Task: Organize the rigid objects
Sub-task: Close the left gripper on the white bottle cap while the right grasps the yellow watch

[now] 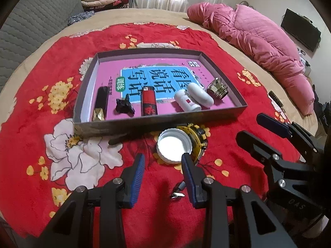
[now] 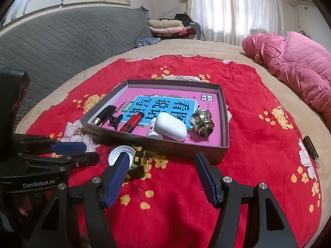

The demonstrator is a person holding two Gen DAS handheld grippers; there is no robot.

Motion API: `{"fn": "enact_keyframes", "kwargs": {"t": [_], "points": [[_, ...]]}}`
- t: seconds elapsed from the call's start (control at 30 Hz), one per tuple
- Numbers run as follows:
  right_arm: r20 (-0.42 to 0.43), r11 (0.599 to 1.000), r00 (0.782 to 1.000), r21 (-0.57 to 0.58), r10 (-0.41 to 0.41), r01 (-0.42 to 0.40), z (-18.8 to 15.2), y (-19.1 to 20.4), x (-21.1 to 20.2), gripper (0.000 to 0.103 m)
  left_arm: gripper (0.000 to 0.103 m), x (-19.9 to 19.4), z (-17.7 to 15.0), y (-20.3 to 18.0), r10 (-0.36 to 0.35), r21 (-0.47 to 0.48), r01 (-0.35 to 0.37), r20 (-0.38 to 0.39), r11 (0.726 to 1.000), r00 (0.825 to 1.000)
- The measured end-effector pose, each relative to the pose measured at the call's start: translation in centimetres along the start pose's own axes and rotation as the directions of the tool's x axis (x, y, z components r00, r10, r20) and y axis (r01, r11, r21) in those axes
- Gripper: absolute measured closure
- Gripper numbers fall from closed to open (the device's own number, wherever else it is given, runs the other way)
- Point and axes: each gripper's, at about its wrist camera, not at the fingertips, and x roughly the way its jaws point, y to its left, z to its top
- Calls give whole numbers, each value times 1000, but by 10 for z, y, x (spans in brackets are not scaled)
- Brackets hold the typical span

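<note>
The shallow cardboard tray (image 1: 223,111) is sitting mid-frame on the red floral blanket (image 1: 41,66), its low walls fencing in a crowded near row: lighter (image 1: 148,101), white case (image 1: 200,95), brass fitting (image 1: 217,88). The far half of the tray floor is lying bare. Just before the tray's near wall, a white cap (image 1: 174,147) and a black-and-yellow watch (image 1: 200,138) are touching, crowding that strip. The left gripper (image 1: 163,160) is hanging over them, jaws parted with nothing between. Open blanket is stretching across the lower left of the frame. At right, the right gripper (image 2: 162,162) is filling the lower corner.
</note>
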Motion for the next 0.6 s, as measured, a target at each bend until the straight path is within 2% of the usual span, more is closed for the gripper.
{"fn": "enact_keyframes", "kwargs": {"t": [0.6], "points": [[-70, 999, 997, -34, 15, -18, -2, 12, 38, 35, 67, 49, 8, 22, 13, -91, -21, -87, 996, 996]]}}
